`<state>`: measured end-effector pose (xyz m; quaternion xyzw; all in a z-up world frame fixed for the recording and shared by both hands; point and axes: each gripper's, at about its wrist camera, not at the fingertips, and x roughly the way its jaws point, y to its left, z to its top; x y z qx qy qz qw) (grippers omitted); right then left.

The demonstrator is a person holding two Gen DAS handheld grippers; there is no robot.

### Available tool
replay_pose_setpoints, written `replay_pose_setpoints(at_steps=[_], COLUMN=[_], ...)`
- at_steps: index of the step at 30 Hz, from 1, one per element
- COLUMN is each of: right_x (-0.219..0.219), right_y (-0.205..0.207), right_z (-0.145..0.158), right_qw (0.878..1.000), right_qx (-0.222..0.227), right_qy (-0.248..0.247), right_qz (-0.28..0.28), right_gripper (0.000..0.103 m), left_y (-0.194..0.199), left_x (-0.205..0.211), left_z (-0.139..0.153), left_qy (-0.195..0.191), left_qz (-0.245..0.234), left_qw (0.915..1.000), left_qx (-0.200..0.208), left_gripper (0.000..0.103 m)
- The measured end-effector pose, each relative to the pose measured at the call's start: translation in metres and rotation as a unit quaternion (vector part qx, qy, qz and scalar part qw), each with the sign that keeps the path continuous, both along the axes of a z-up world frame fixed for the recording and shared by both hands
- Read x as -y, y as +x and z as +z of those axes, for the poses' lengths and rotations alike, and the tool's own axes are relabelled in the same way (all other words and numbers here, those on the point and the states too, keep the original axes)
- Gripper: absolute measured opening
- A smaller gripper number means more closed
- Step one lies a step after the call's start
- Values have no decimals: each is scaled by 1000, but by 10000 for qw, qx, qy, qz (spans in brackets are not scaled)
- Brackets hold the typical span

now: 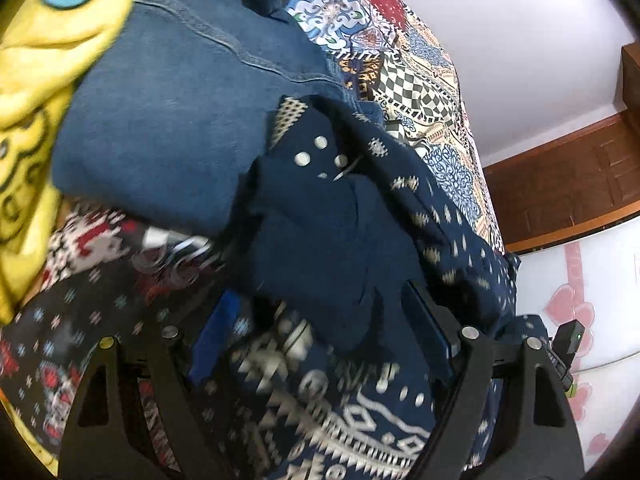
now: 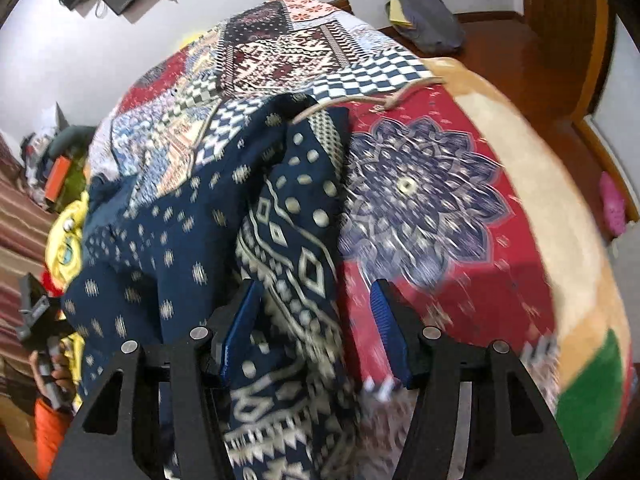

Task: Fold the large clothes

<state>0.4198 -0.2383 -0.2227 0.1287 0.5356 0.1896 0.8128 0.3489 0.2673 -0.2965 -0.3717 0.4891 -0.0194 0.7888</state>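
My left gripper (image 1: 320, 320) is spread wide. The navy cloth (image 1: 332, 240) with white dots and zigzags lies bunched between its two fingers, but the blue pads (image 1: 428, 320) do not press on it. The picture is blurry there, so I cannot tell if one pad brushes the cloth.

My right gripper (image 2: 316, 332) is partly spread too. The same navy cloth (image 2: 280, 240) hangs down past its left pad (image 2: 240, 328) and fills some of the gap. The right pad (image 2: 386, 332) sits over the red quilt (image 2: 420, 184) and touches nothing that I can see. So neither gripper is pinching.

The navy cloth lies in a rumpled heap on the bed, near the edge closest to me. One end of it reaches up toward the middle of the bed, where a thin cord (image 2: 360, 100) lies across the quilt.

Just behind the navy cloth, in the left view, sits a folded denim piece (image 1: 180, 112). A yellow cloth (image 1: 48, 60) with a cartoon face lies beside the denim, toward the left side of the bed.

The quilt is a patchwork of checks, flowers and red squares. A beige blanket (image 2: 540, 200) runs along the right edge of the bed. A grey bag (image 2: 428, 16) sits on the brown floor past the far corner. A hand (image 2: 52, 376) with an orange sleeve shows low at the left.
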Motion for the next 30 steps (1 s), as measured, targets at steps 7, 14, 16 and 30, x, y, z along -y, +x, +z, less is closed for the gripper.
replay_pose_setpoints(at_steps=[7,14,16,30], right_x=[-29,-36,-39,-97], right_y=[32,41,39,67], right_z=[-8,1,16,96], right_qw=[9996,9998,9998,9922], right_qx=[82,-80,86,1167], right_qy=[73,-172,-172,-338], right_qz=[242,44,114,294], right_gripper=[54,11,10,9], left_y=[23,13,16,46], left_x=[29,70,76,69], left_z=[7,52,68,154], left_qy=[1048,2848,3036,3355], left_qz=[-460,-703,-725,-397], left_qw=[9934,9556,9490,9305], left_qx=[-18,267,437,1419], left_gripper=[31,16,15,15])
